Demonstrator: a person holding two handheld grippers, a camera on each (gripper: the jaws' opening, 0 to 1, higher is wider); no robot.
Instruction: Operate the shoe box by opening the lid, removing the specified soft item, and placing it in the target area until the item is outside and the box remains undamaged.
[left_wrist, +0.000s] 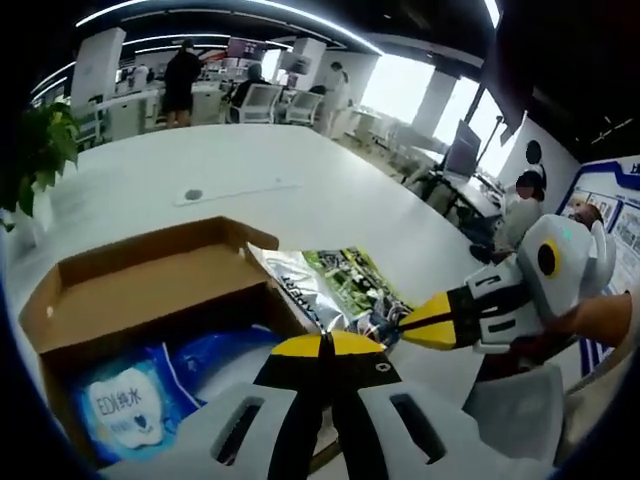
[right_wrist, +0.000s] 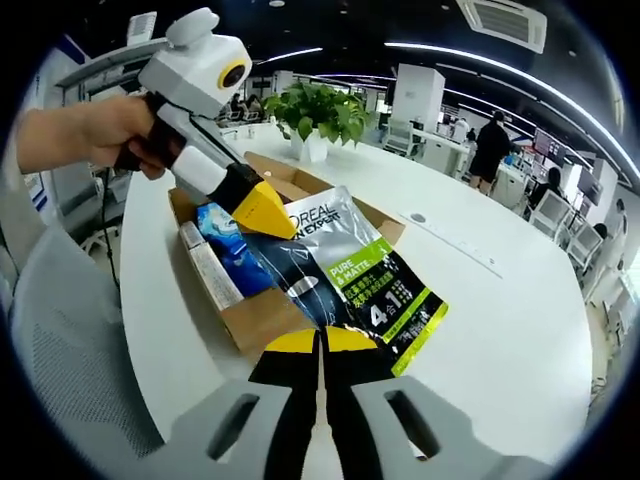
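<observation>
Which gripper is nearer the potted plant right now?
Left. The left gripper sits at the open box, on the potted plant side; the right gripper holds the pouch at the box's far edge.

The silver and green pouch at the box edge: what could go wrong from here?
1. The right gripper pinches only the bottom edge of the pouch, so this glossy pack may slip free.
2. The pouch lies across the cardboard box wall; dragging it sideways could bend the wall or tip the box.
3. The left gripper tip sits at the pouch's far corner, beside the blue packet; it could catch that packet and pull it out too.
</observation>
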